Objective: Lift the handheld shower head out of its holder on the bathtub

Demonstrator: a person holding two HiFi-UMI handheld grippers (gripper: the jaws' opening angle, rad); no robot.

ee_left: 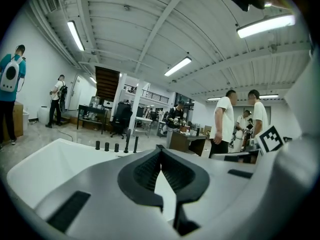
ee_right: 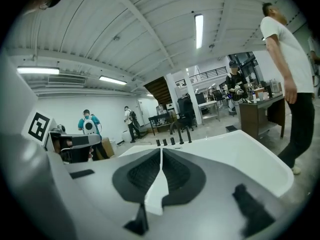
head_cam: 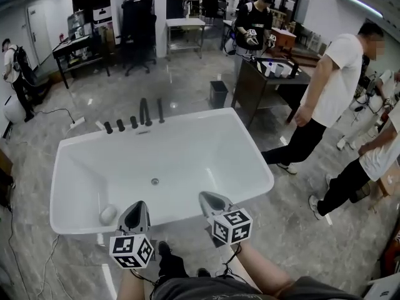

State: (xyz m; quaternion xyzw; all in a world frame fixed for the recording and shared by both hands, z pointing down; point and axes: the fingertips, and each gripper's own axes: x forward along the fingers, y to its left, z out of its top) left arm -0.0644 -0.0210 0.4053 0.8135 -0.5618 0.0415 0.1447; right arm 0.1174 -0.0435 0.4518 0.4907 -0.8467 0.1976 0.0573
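On the grey tiled floor [head_cam: 187, 83], a white bathtub [head_cam: 75, 147] was recorded with its long sides running left to right. Open floor was noted along the far rim. At the right end only a narrow strip was left before a person in a white shirt [head_cam: 330, 74], with a dark desk [head_cam: 256, 89] and a small bin [head_cam: 218, 94] further back. The basin was largely clear, apart from a drain [head_cam: 154, 181] and a pale round object [head_cam: 107, 214] by the near left corner. A row of black fittings was seen on the far rim. The handheld shower head [head_cam: 160, 110] was taken to be the slim upright piece at its right end, seated in its holder. The left gripper [head_cam: 140, 205] and right gripper [head_cam: 206, 197] were held over the near rim, well apart from it. Both were closed tip to tip, with nothing gripped.
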